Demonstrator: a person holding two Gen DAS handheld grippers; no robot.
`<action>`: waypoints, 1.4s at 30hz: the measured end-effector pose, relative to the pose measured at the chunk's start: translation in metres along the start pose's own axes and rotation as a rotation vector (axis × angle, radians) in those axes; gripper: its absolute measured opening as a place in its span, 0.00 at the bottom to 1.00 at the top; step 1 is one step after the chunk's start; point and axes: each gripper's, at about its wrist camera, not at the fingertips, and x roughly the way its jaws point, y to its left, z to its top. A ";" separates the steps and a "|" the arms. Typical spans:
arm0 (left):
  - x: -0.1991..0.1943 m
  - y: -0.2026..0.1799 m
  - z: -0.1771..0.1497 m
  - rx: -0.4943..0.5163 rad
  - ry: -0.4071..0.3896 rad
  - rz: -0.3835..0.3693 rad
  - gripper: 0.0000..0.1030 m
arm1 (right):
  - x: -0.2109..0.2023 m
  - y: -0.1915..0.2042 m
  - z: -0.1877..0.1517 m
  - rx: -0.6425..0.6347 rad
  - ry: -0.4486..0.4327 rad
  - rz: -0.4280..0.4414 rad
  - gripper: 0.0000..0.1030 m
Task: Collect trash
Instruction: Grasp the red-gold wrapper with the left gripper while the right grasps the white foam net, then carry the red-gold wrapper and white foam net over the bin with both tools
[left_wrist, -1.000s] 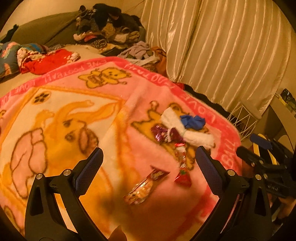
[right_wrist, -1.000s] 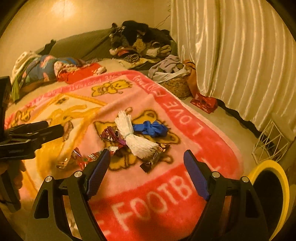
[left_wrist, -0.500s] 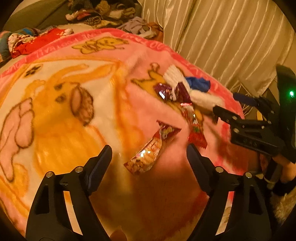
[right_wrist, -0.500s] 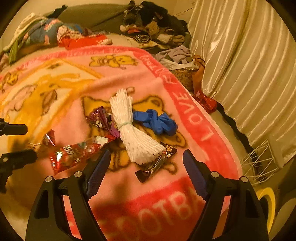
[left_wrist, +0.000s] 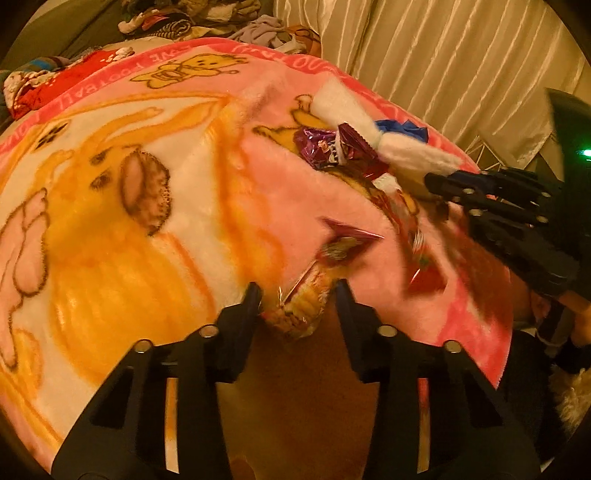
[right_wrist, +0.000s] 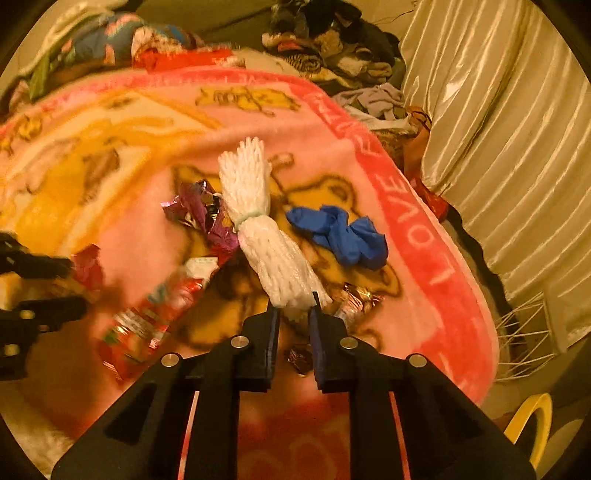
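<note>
A pink cartoon blanket (left_wrist: 155, 206) is covering the bed, cream curtains (right_wrist: 517, 147) hanging rightward. The left gripper (left_wrist: 297, 295), jaws just closing, is pinching a snack wrapper (left_wrist: 314, 291); the right gripper (right_wrist: 293, 314) is clamping the white mesh bundle (right_wrist: 266, 240) near the blanket's edge.

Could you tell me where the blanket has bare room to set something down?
Free: the elephant print, left of the snack wrapper and the purple wrapper. Crowded: around the white bundle, with blue glove and red wrapper alongside.
</note>
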 end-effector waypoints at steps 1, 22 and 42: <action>0.000 0.000 0.001 -0.001 -0.001 -0.004 0.17 | -0.006 0.000 -0.001 0.021 -0.015 0.015 0.14; -0.027 -0.013 0.017 -0.020 -0.108 -0.082 0.14 | -0.070 -0.023 -0.055 0.372 -0.065 0.111 0.14; -0.056 -0.063 0.032 0.080 -0.191 -0.147 0.14 | -0.107 -0.040 -0.082 0.439 -0.119 0.088 0.14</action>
